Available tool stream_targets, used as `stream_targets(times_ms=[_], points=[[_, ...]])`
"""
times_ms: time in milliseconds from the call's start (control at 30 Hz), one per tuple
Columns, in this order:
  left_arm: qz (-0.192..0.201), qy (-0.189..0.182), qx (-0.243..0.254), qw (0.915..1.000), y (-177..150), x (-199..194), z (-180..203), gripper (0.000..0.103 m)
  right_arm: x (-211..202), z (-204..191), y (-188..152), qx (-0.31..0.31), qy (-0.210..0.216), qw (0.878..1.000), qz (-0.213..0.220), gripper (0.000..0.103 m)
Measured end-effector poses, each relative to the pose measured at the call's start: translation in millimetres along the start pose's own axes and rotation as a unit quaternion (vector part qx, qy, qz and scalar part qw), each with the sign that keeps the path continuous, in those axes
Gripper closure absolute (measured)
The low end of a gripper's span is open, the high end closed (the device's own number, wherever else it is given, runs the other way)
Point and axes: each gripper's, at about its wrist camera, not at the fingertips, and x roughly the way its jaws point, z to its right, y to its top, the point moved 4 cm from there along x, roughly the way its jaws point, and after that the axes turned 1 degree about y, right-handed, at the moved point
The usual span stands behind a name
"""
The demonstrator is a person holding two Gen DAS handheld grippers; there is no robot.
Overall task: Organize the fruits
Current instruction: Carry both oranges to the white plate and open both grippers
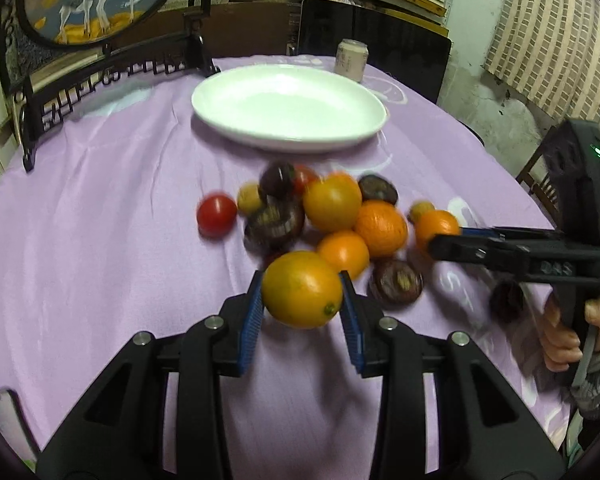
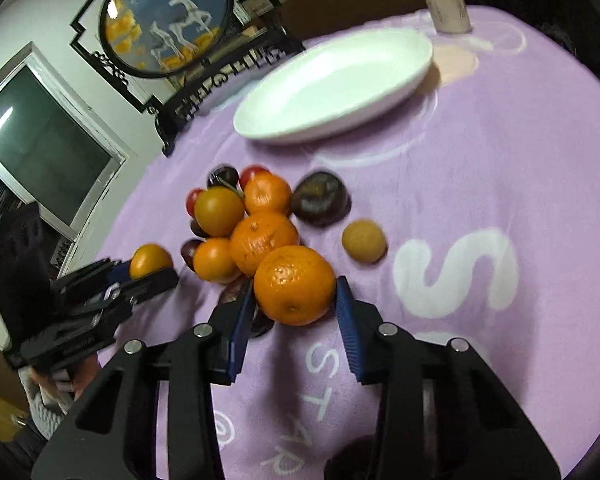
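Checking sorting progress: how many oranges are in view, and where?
6: one orange in the left gripper, one in the right gripper, four loose in the pile. The plate holds none; others may be hidden.

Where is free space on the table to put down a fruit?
The white plate is bare. Purple cloth lies free between the plate and the fruit pile, and left of the red tomato. The pile itself is crowded, with both tools there.

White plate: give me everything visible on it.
The plate is a white oval dish, glossy like ceramic or melamine, with a shallow raised rim. It holds nothing and lies flat on the purple cloth, beyond the fruit pile and apart from it. A can stands behind it. Neither gripper touches it.
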Motion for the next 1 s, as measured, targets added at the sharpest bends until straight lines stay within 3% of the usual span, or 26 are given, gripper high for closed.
stream_targets(times_ms=[133,267,400,533,600,633,667,700,867,1000], points=[[0.021,0.001,0.002,0.9998,48.4,-0.2,0.6,0.066,-22.1,-4.3,30.5,-0.01,-0.002,0.999,0.033,0.062],[0.032,-0.001,-0.003,0.9995,96.7,19.7,2.3,0.066,-21.0,-2.2,82.9,-0.014,-0.017,0.998,0.064,0.062],[0.017,-0.012,-0.026,0.9995,122.6,55.5,-5.6,0.066,6.9,0.5,127.5,-0.008,-0.029,0.997,0.065,0.062],[-0.01,-0.009,-0.044,0.9989,131.9,94.4,-19.1,0.066,43.6,7.8,149.5,-0.001,-0.047,0.998,0.044,0.062],[-0.015,-0.013,-0.054,0.9984,129.5,102.8,-23.5,0.065,59.4,10.8,154.4,-0.003,-0.055,0.998,0.034,0.06],[-0.013,-0.014,-0.057,0.9982,128.4,105.7,-25.6,0.058,63.5,11.6,152.5,-0.005,-0.061,0.998,0.03,0.056],[-0.012,-0.013,-0.056,0.9982,127.9,107.0,-27.4,0.053,64.9,13.3,150.3,-0.007,-0.067,0.997,0.029,0.041],[-0.009,-0.012,-0.056,0.9983,127.6,106.6,-28.3,0.048,65.3,13.5,149.9,-0.009,-0.073,0.997,0.033,0.04],[0.009,-0.017,-0.071,0.9973,129.6,90.3,-35.9,0.046,46.6,8.6,147.1,-0.015,-0.06,0.996,0.059,0.04],[0.015,0.002,-0.075,0.9971,122.7,77.3,-40.8,0.046,21.4,-2.7,134.1,-0.028,-0.059,0.995,0.074,0.04]])
